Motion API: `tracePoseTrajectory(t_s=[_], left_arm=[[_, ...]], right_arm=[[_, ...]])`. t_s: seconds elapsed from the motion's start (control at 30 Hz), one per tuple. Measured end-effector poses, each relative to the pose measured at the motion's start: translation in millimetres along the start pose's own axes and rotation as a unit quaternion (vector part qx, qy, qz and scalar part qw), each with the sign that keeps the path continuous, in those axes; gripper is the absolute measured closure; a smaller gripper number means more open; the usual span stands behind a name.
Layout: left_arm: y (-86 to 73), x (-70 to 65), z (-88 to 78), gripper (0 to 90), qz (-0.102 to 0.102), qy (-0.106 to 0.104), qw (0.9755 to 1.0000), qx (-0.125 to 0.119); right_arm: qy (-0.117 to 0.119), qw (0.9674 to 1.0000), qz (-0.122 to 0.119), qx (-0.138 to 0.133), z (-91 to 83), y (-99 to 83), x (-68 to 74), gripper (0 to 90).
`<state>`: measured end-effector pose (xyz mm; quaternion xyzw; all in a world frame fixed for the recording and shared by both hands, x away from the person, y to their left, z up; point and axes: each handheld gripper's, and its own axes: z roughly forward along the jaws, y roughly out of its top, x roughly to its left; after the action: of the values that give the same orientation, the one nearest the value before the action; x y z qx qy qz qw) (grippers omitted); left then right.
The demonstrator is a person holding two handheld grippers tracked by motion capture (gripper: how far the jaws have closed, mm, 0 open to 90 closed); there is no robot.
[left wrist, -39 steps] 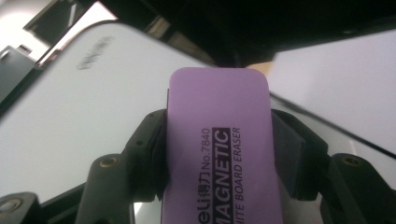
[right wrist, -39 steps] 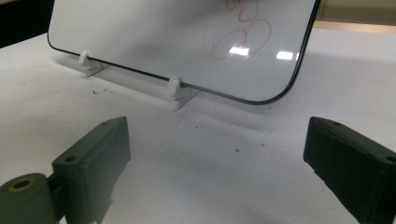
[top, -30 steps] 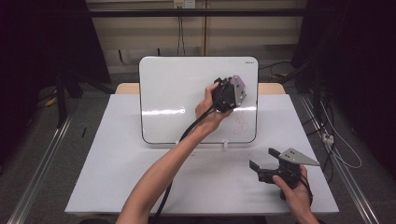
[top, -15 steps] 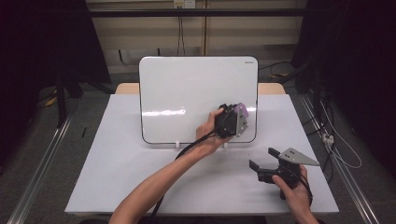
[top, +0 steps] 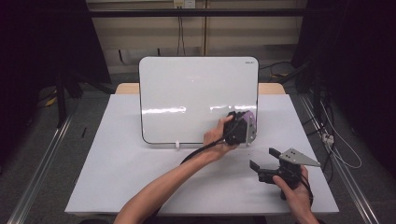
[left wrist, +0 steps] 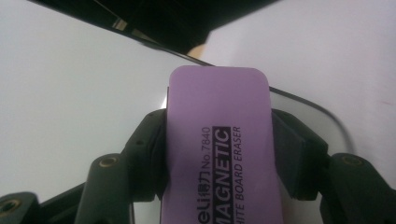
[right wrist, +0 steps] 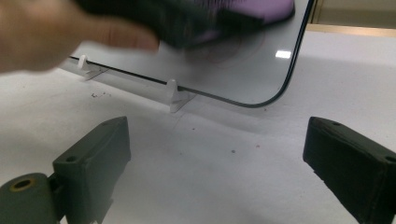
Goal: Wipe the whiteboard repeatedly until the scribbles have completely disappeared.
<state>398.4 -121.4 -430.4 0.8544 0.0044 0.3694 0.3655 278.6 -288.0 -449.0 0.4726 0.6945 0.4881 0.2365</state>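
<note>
Since the earlier frames the left gripper point(top: 246, 129) has been lowered from the upper right of the whiteboard point(top: 187, 93) to its lower right corner. One purple eraser point(left wrist: 219, 144) is clamped between its jaws and is pressed against the board. The right gripper point(top: 266, 164) is held spread, with nothing in it, near that corner over the table point(top: 116, 163). Two white feet point(right wrist: 175, 93) are seen under the whiteboard.

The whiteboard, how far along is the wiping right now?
Most of the whiteboard already looks blank. In hand: the left gripper clamps the purple eraser against the board's lower right corner. Left: faint red marks under the eraser in the right gripper view. The right gripper waits open over the table.
</note>
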Motion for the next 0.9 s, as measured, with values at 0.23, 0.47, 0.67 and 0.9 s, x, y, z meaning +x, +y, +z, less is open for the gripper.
tracePoseTrajectory(t_s=[0.23,0.47,0.67,0.9], left_arm=[[-6.7,8.4,-6.2,41.2,0.000,0.030,0.9995,0.000],[-13.4,57.4,-17.3,41.2,-0.056,0.080,0.9952,0.001],[-18.1,20.4,-15.3,41.2,-0.039,0.037,0.9985,-0.002],[-27.4,-0.9,-20.1,41.1,-0.003,0.006,1.0000,0.004]], right_arm=[[-0.004,1.0000,0.002,0.004,2.4,0.0,-1.1,7.2],[-0.006,1.0000,0.002,0.001,1.9,0.4,-1.2,7.3],[-0.005,1.0000,0.001,0.002,1.9,0.4,0.5,7.3],[-0.004,1.0000,0.002,0.001,1.3,0.1,0.4,7.3]])
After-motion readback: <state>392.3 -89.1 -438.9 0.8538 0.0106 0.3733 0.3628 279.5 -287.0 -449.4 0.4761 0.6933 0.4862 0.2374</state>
